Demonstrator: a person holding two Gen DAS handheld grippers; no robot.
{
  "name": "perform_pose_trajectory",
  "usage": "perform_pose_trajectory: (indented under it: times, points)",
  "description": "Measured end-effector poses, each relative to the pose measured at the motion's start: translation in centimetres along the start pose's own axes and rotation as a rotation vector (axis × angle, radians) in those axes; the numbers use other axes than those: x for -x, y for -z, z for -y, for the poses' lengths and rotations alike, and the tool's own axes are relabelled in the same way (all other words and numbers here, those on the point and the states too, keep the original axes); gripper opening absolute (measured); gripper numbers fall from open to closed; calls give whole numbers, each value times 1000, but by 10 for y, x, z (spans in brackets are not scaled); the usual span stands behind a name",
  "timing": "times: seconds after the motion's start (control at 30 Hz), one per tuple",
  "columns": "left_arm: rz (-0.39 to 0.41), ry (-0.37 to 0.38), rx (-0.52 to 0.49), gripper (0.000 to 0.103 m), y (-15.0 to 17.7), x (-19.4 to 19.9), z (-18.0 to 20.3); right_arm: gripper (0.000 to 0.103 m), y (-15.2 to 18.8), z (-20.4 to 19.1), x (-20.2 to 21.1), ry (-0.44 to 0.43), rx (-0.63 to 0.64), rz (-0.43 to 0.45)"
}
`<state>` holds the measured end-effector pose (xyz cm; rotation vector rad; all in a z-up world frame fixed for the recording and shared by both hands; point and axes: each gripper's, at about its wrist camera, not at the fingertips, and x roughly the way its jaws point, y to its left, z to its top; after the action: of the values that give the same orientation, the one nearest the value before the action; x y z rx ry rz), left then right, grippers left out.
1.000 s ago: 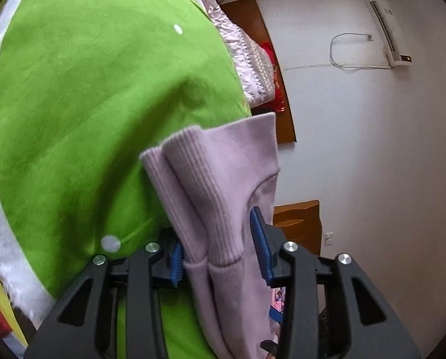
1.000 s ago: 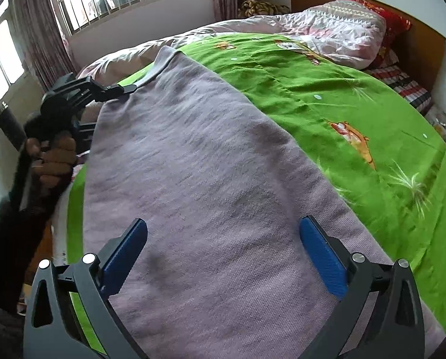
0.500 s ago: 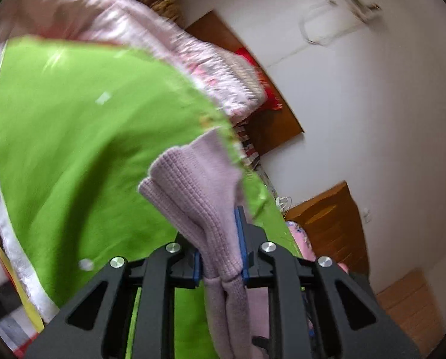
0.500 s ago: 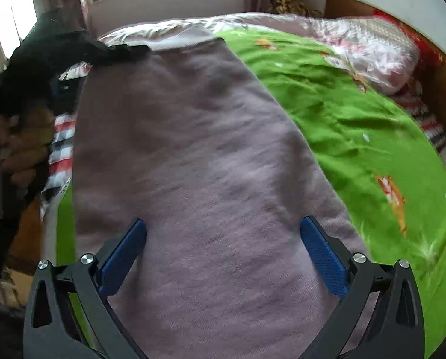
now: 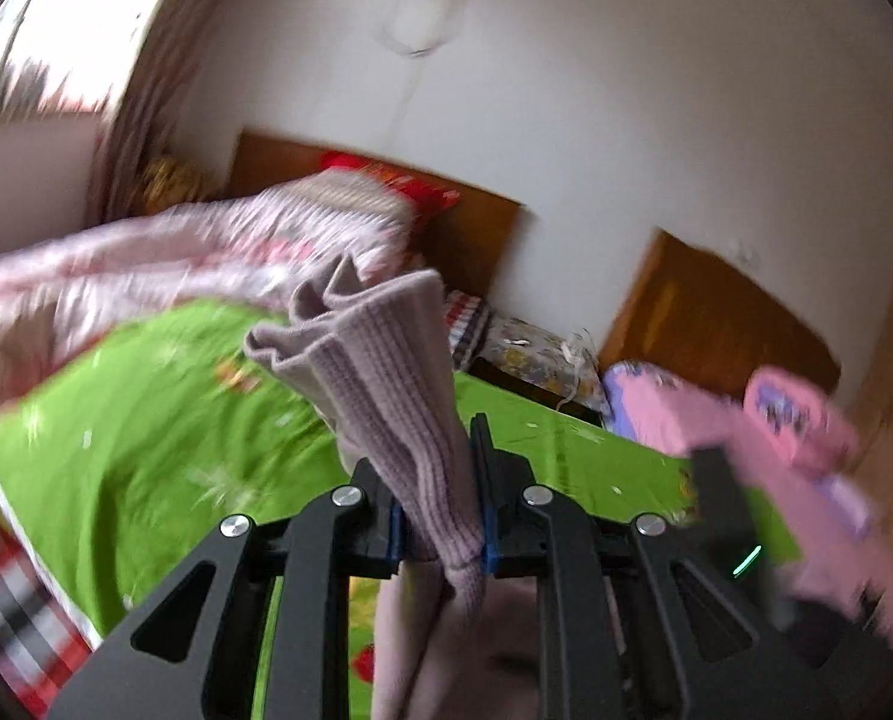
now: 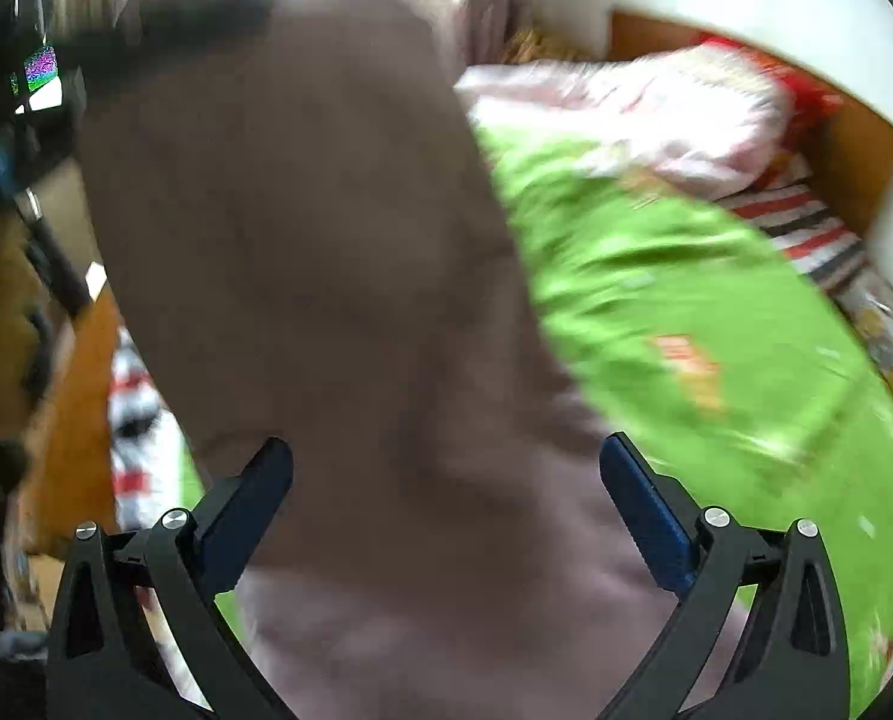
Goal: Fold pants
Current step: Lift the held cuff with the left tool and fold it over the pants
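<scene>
Since a second ago the left gripper (image 5: 440,516) has swung from facing the side wall to looking across the bed toward the headboard (image 5: 464,228), and the pants (image 6: 338,252) have risen from lying along the green blanket (image 6: 686,324) to hanging as a lifted sheet in front of the right wrist camera. Both views are blurred by motion.

The left gripper's jaws are clenched on a ribbed mauve cuff of the pants (image 5: 386,384); the knit bunches above the blue pads and more of it trails down below them. Beyond the cuff lie the green blanket (image 5: 146,432), a pink-and-white quilt (image 5: 164,264) and a red pillow against the headboard.

The right gripper (image 6: 446,498) has its jaws spread wide, one blue pad to each side of the hanging cloth, with no clamping visible. At the upper left of that view the other gripper's dark body (image 6: 38,114) holds the far top corner of the pants. The green blanket and the quilt (image 6: 626,114) lie to the right.
</scene>
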<state>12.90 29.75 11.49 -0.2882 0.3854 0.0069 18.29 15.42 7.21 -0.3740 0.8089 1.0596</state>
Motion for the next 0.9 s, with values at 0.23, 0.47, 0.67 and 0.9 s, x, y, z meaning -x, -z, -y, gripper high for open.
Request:
perform_pose_trajectory:
  times: [0.23, 0.47, 0.67, 0.9]
  points:
    - [-76, 144, -358, 19, 50, -16, 156, 98, 107, 125, 166, 123, -523, 272]
    - [-344, 159, -734, 19, 187, -77, 229, 99, 220, 174, 222, -107, -942, 468]
    - [-326, 265, -449, 19, 154, -78, 186, 99, 230, 173, 200, -107, -1015, 422]
    - [-13, 301, 157, 17, 23, -30, 22, 99, 137, 124, 158, -47, -606, 320]
